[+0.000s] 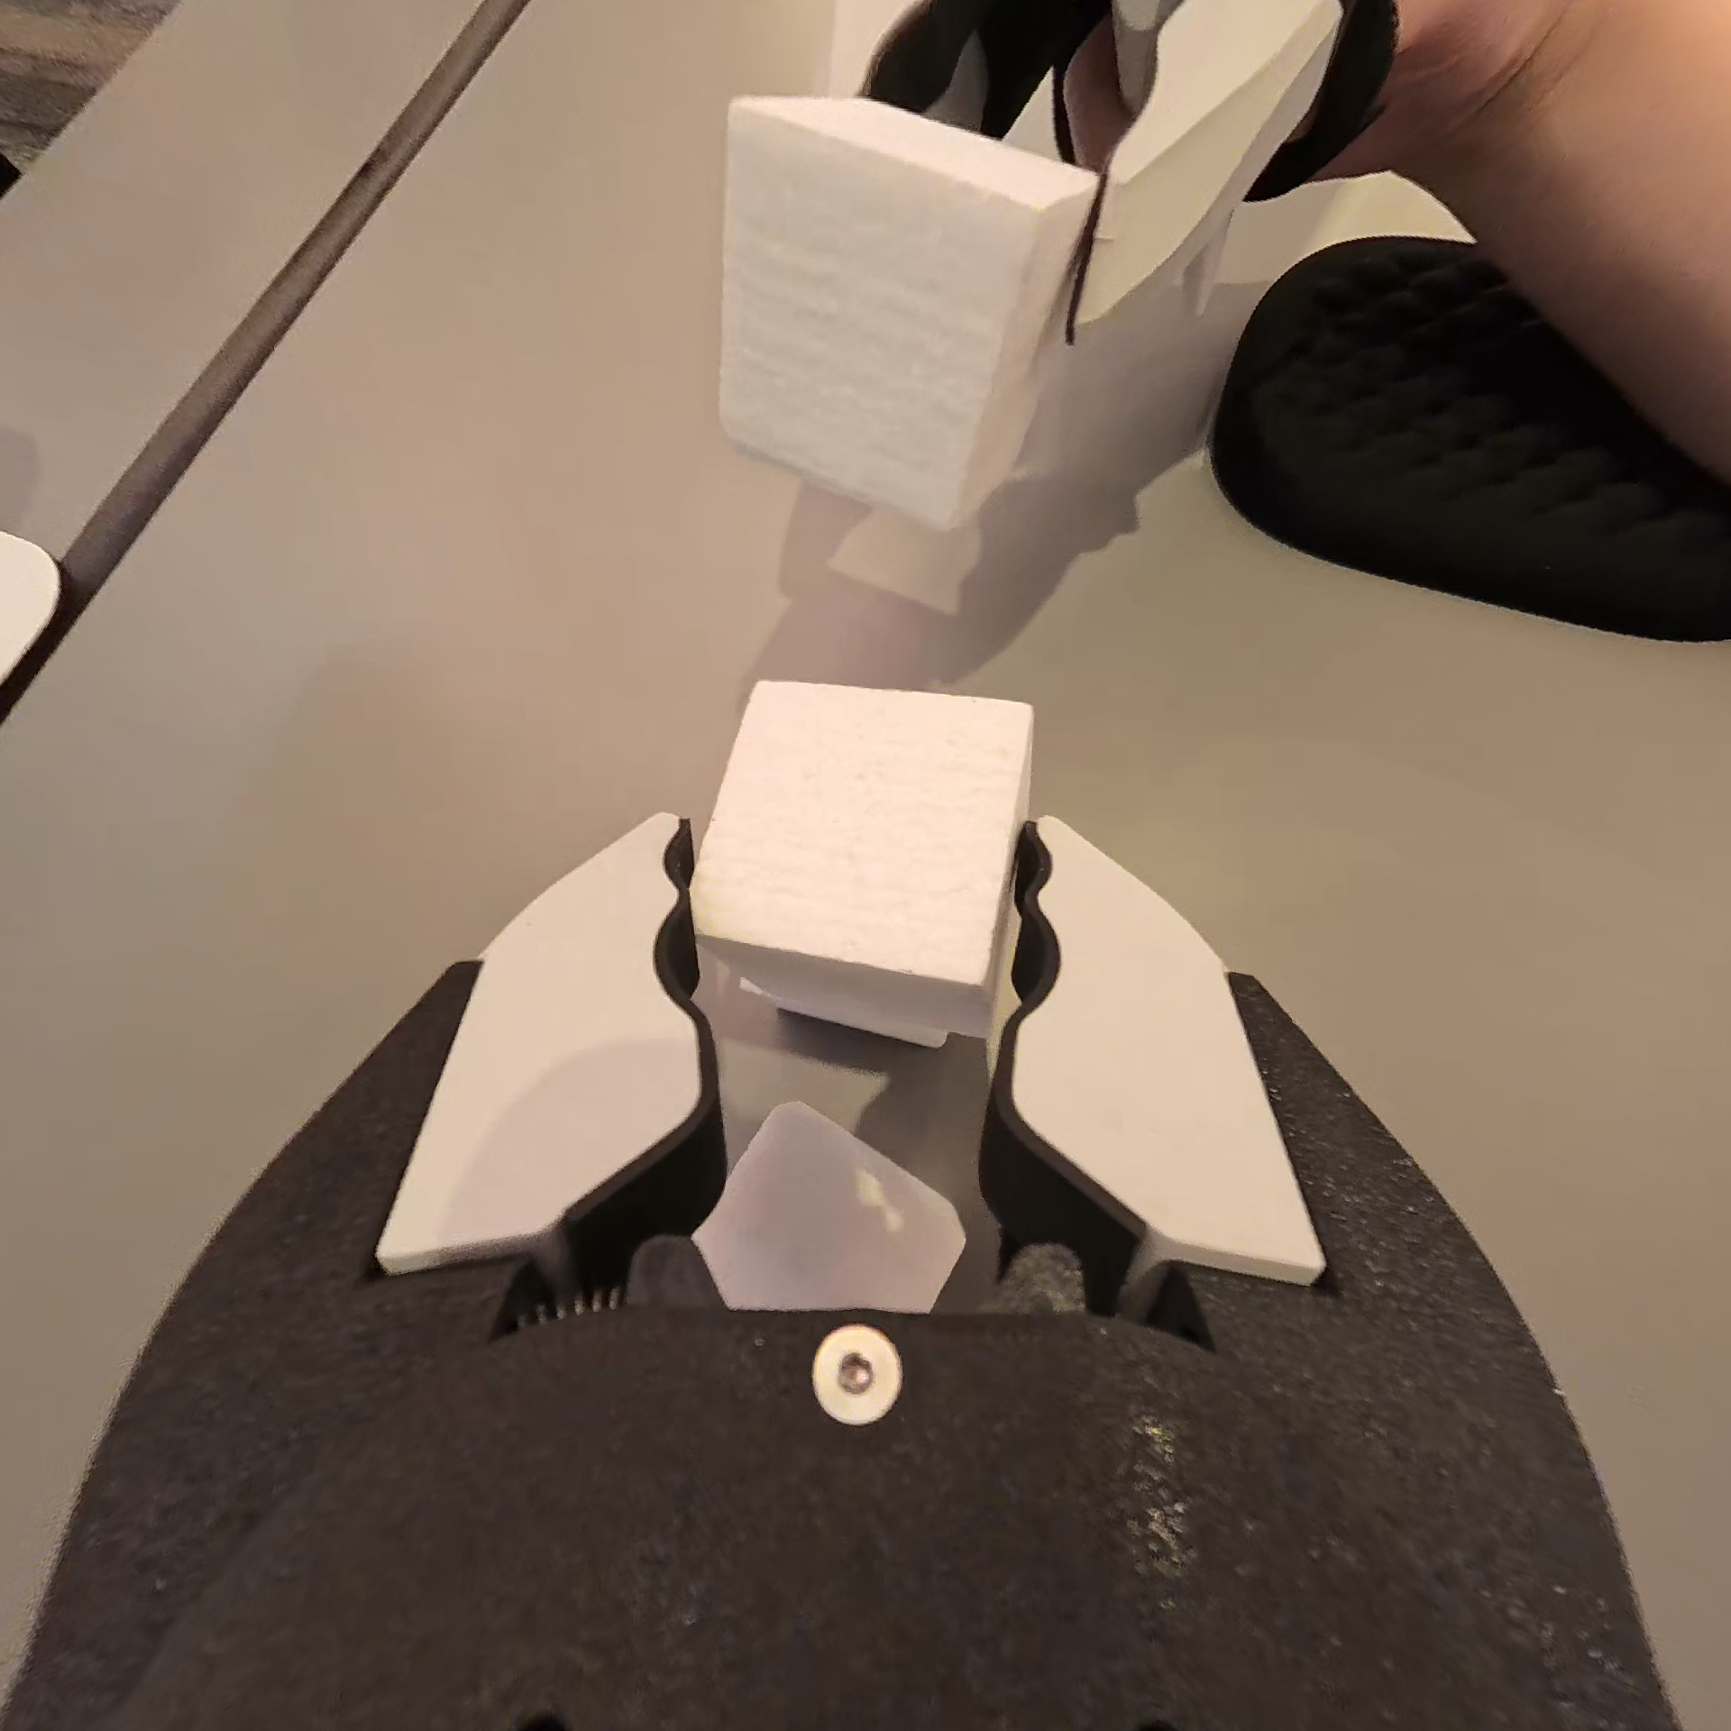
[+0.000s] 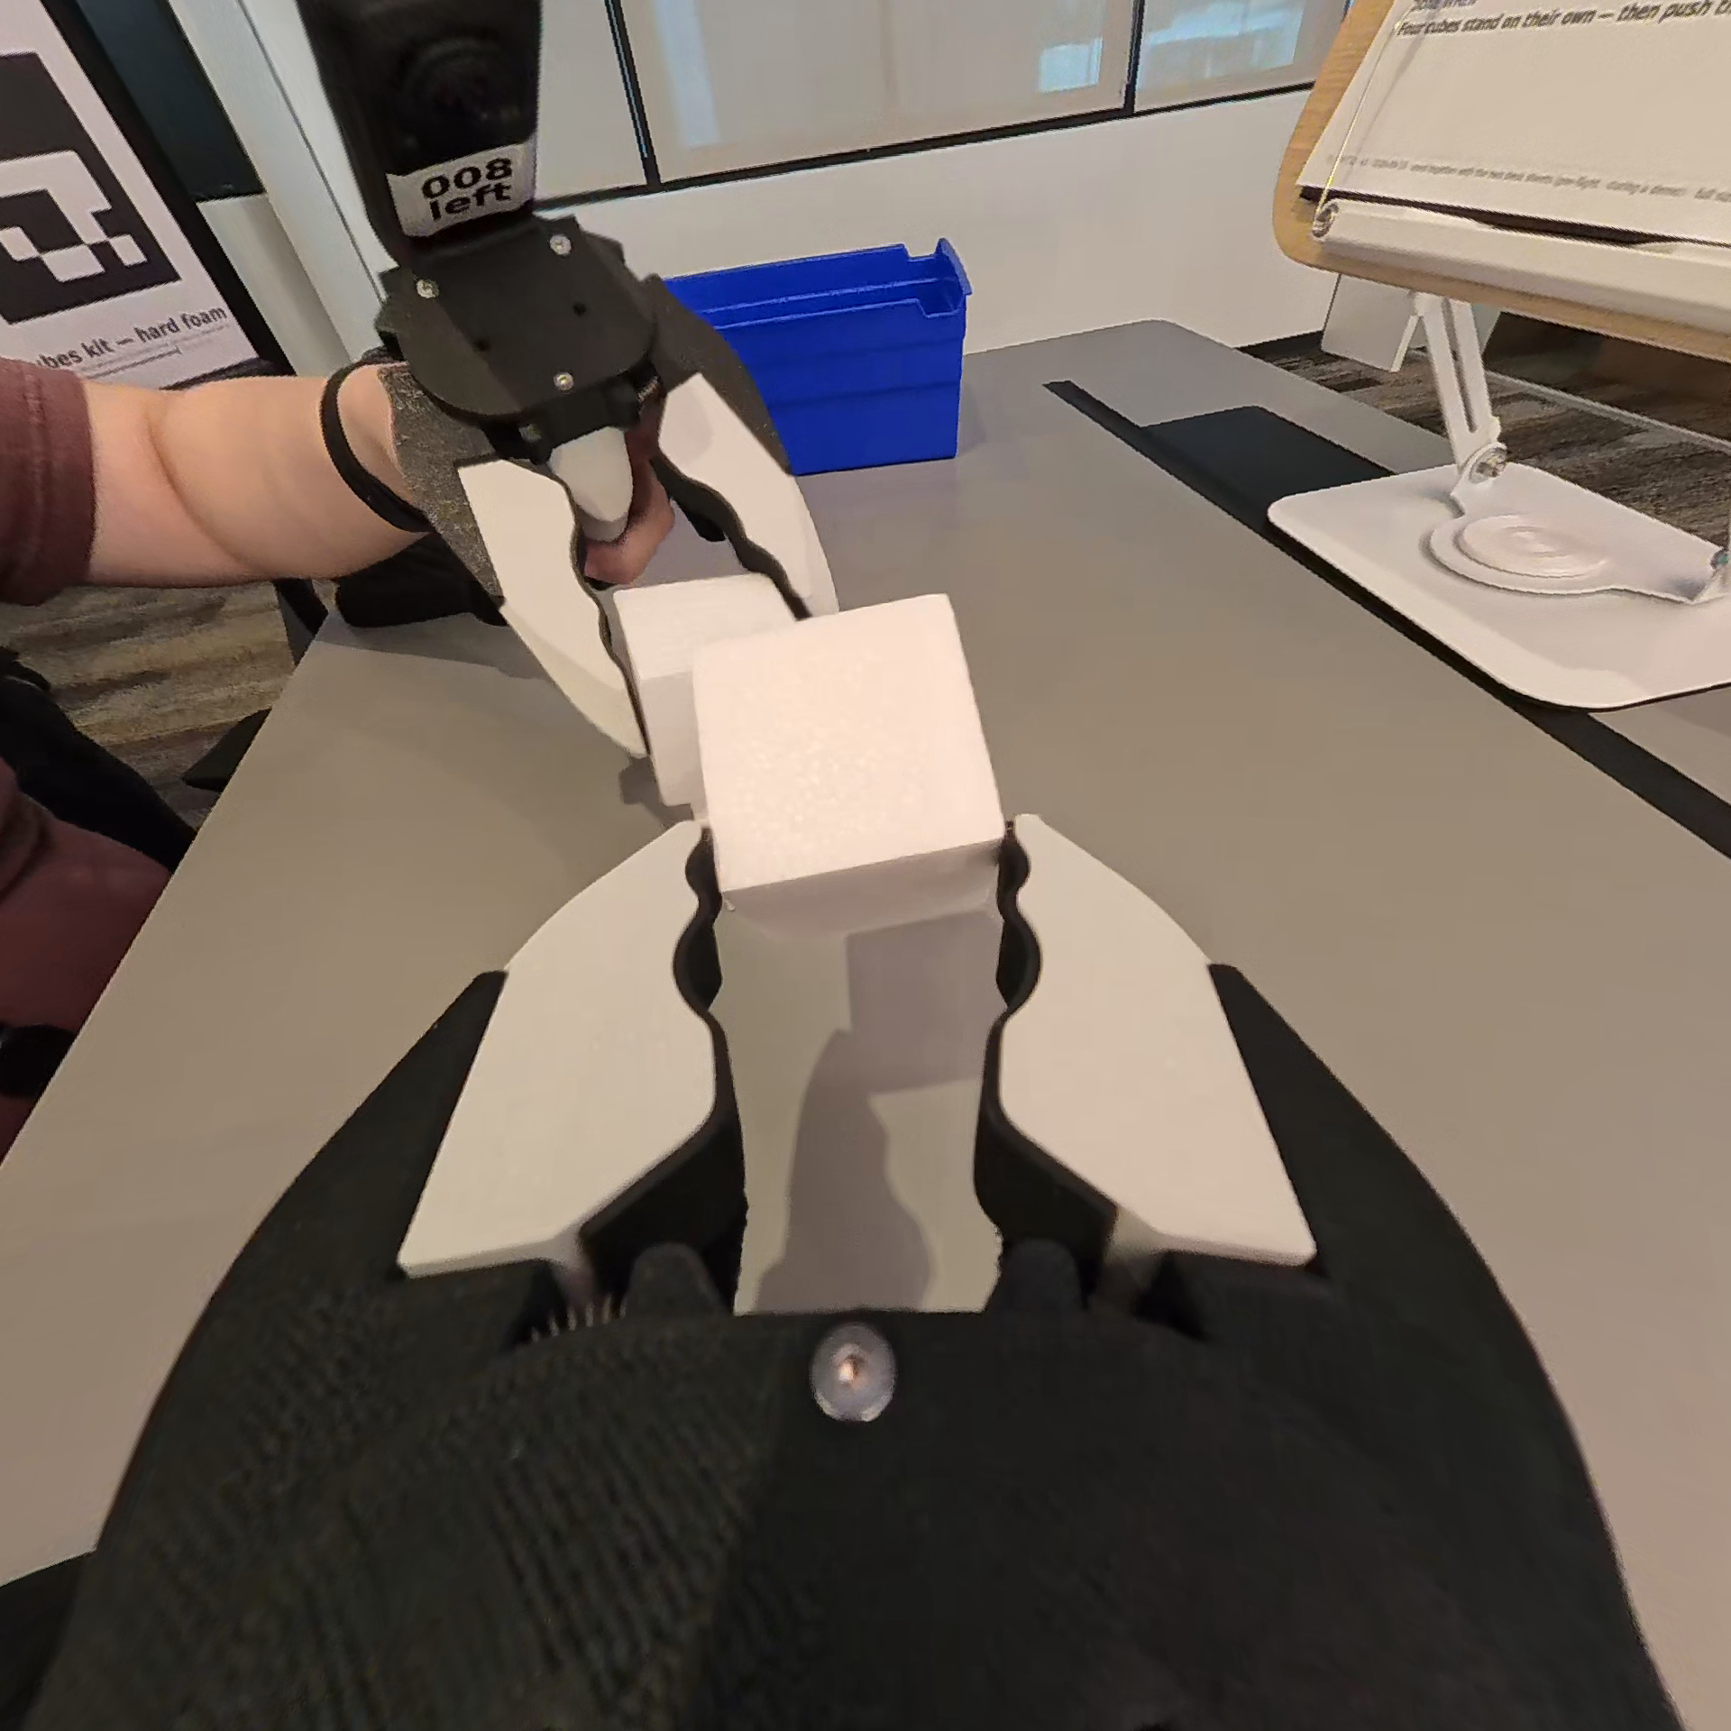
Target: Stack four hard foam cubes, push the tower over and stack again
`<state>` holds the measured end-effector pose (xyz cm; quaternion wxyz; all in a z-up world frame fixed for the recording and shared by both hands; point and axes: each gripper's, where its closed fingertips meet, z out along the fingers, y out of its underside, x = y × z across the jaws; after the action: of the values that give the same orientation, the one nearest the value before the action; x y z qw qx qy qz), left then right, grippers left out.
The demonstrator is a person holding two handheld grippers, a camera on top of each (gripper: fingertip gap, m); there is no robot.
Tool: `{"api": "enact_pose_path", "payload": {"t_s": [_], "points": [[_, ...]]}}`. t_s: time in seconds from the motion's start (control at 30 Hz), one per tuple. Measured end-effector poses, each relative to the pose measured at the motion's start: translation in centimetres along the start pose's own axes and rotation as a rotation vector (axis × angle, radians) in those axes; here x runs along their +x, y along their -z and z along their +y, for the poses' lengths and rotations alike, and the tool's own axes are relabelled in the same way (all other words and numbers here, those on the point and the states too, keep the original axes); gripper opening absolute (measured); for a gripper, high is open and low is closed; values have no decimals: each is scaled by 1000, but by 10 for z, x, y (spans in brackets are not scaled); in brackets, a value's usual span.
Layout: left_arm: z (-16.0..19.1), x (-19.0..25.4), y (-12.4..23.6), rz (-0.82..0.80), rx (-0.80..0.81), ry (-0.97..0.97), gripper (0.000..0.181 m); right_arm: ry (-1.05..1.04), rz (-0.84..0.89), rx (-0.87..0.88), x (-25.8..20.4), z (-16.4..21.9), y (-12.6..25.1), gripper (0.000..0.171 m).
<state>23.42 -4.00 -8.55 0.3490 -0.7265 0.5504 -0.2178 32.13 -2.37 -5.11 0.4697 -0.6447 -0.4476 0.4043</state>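
while both grippers are up over the grey table, each one has a white foam cube squeezed between its fingertips. in the left wrist view, the left gripper is closest, with black body and pale grey fingers that have wavy black insides. its two fingers press on the left and right sides of a cube. this cube is white and a bit bumpy, like packed snow, with sharp edges and flat faces. it is held above the table, and its blurry mirror picture shows on the shiny top below it.

farther off in that view, the right gripper comes in from the top, held by a person's hand. it grips a second cube that looks just the same, white and bumpy, and it hangs in the air too, tilted a little. the two cubes are apart here. a black padded thing lies on the table at the right.

in the right wrist view, the right gripper pinches its cube by the two sides near the bottom. just behind it is the left gripper with the other cube, partly hidden, so it is hard to tell if the cubes touch. a hand holds that gripper.

farther back stands a blue bin near the table's far edge. off to the right is a white stand holding a page.
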Motion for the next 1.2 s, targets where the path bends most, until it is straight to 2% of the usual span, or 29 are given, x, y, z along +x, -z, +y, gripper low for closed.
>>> {"api": "enact_pose_path", "payload": {"t_s": [1.0, 1.2], "points": [[5, -7, -4, -46, 45, -55, 66, -52, -43, -86, -1, 19, -9, 58], [-1, -6, 11, -28, 98, -43, 88, -50, -51, -86, -3, 18, -8, 58]]}}
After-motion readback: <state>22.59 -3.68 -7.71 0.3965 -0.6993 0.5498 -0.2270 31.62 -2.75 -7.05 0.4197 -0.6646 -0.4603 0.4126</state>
